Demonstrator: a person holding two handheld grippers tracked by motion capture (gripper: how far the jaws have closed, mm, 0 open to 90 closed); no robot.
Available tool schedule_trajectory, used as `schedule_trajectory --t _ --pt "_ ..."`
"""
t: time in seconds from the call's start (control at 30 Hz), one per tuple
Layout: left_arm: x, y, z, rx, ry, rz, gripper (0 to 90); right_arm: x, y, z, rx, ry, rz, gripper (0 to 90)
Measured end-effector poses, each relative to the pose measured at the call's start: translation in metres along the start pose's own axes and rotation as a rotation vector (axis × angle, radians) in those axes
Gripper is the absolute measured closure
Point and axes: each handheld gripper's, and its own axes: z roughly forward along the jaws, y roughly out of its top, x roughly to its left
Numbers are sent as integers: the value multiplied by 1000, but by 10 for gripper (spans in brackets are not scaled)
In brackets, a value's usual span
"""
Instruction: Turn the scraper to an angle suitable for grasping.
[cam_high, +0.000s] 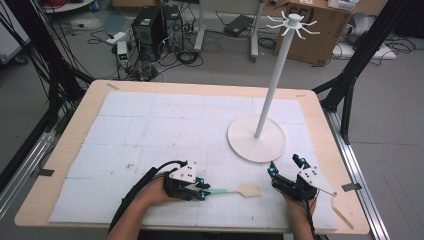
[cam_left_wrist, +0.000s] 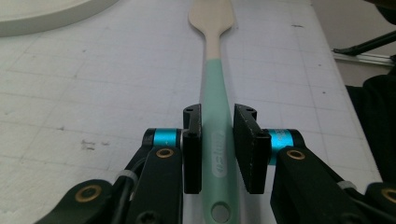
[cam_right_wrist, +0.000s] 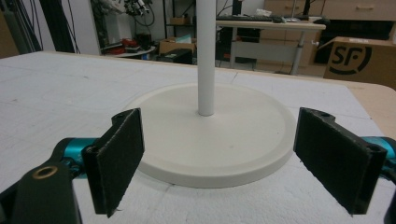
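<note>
Left gripper (cam_high: 202, 190) clamped on the spatula (cam_high: 239, 190) handle, flat on the table; right gripper (cam_high: 286, 168) wide open, empty, facing the stand (cam_high: 257, 137).

black grippers (cam_high: 202, 189) with blue joints, brass screws, grey three-cornered plates.

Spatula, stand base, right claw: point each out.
spatula (cam_left_wrist: 215, 84), left gripper view, on the green handle.
stand base (cam_high: 245, 142), high view, on its flat rim.
right claw (cam_right_wrist: 233, 163), right gripper view, midway between its open pads.
</note>
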Motion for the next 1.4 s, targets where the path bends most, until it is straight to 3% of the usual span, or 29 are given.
schedule_trajectory --t 0.1,0.47,0.53,0.67,0.83,0.9,1.0,1.1,1.17,1.3,1.4 --pt "0 -1 -2 -18 -32 3 739 0 0 0 1 1 5 157" --pt "0 0 1 18 54 -9 727 0 0 0 2 1 8 157" --pt "-1 0 0 16 51 -8 721 0 0 0 2 1 7 157" --pt "1 0 0 2 70 -37 580 0 0 0 3 2 6 157" --pt "2 -1 -2 -23 91 -59 490 0 0 0 0 2 5 157" --pt "2 -2 -6 -49 123 -71 456 0 0 0 -1 3 5 157" --pt "0 -5 -11 -66 258 -70 363 0 0 0 0 1 5 157" --pt "-2 -11 -22 -125 347 -92 365 0 0 0 3 3 5 157" --pt "-2 -16 -30 -149 445 -124 357 0 0 0 2 3 5 157" --pt "-4 -27 -45 -200 568 -185 324 0 0 0 4 3 4 158" --pt "-6 -34 -56 -203 664 -213 327 1 0 0 3 3 3 157"
